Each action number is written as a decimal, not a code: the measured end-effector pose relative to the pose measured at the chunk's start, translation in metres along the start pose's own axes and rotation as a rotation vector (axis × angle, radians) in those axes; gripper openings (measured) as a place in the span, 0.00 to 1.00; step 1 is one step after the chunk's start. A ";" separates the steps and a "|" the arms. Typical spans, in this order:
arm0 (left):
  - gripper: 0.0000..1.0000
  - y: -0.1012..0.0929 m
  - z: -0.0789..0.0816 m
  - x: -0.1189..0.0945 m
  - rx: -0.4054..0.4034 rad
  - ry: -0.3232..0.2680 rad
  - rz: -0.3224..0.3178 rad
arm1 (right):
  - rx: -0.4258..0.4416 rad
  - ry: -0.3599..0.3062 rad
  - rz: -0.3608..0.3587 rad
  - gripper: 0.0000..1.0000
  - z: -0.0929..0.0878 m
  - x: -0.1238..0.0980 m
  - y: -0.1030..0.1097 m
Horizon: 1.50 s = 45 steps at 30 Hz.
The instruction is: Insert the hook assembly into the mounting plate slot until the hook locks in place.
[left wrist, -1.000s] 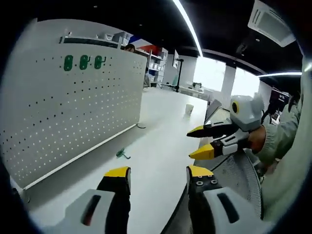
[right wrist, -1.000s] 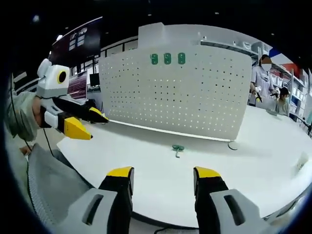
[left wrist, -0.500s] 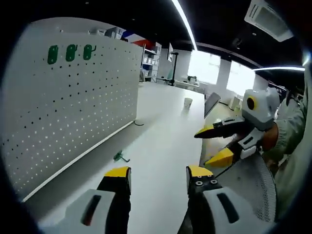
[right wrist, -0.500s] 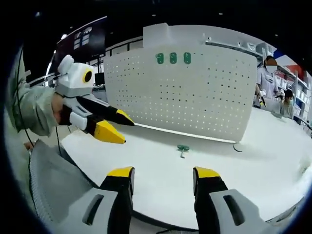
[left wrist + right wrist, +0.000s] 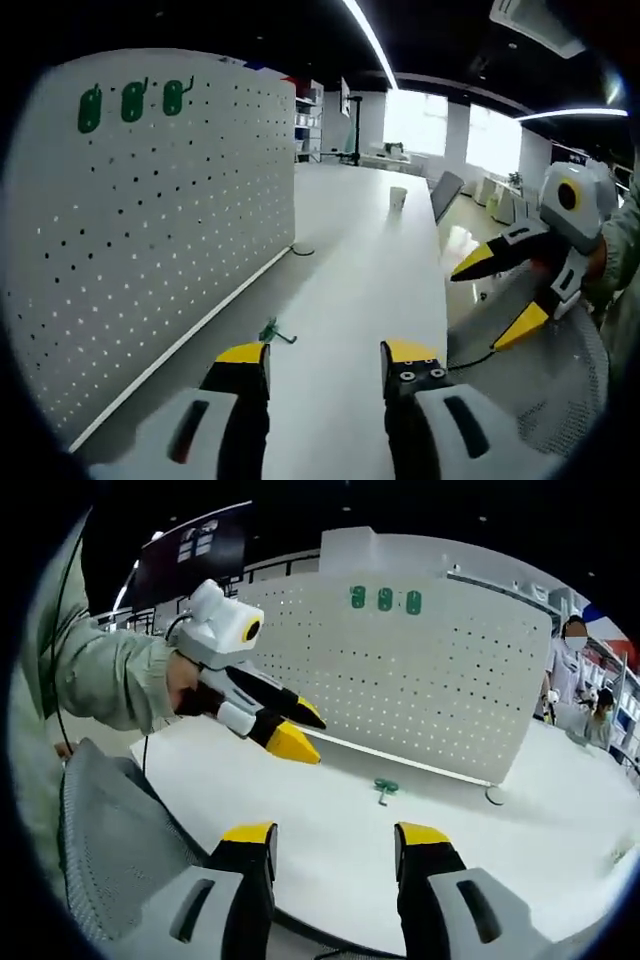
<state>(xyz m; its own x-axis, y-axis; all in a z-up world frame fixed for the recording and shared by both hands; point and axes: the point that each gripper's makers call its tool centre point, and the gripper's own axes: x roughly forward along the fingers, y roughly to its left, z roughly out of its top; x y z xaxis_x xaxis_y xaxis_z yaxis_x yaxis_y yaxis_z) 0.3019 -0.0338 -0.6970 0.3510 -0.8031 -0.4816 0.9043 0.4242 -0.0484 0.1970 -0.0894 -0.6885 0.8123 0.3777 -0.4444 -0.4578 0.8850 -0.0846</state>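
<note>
While green hook point(image 5: 384, 789) lies on table point(image 5: 330, 870), both grippers' fingers spread, empty, pegboard point(image 5: 440, 690) behind w/ 3 hooks point(image 5: 385, 599).

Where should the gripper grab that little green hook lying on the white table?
Probably by the broad green head of the hook, coming down from above. It lies flat and alone on the table, with its thin stem pointing toward the camera in the right gripper view, so open jaws could straddle it. Its finer shape is too small to tell.

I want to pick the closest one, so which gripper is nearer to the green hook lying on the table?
Left. The left gripper hangs over the table just short of the green hook; the right gripper sits back at the table's near edge.
</note>
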 end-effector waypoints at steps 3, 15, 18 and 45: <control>0.45 0.007 -0.003 0.008 0.020 0.011 0.004 | 0.000 0.003 -0.003 0.46 -0.001 0.000 0.000; 0.44 0.029 -0.006 0.042 0.066 0.023 0.002 | 0.061 -0.010 -0.011 0.46 0.001 -0.001 -0.006; 0.43 0.037 -0.006 0.049 0.078 0.026 0.003 | 0.072 -0.009 -0.011 0.46 0.001 -0.001 -0.007; 0.35 0.068 -0.028 0.101 0.134 0.099 -0.039 | 0.175 -0.041 -0.064 0.44 0.004 -0.005 -0.023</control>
<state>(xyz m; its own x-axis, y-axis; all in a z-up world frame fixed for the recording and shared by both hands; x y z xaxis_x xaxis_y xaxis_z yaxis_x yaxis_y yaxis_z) 0.3920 -0.0749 -0.7733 0.2948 -0.7698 -0.5661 0.9435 0.3283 0.0450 0.2043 -0.1106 -0.6811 0.8536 0.3269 -0.4056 -0.3379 0.9400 0.0465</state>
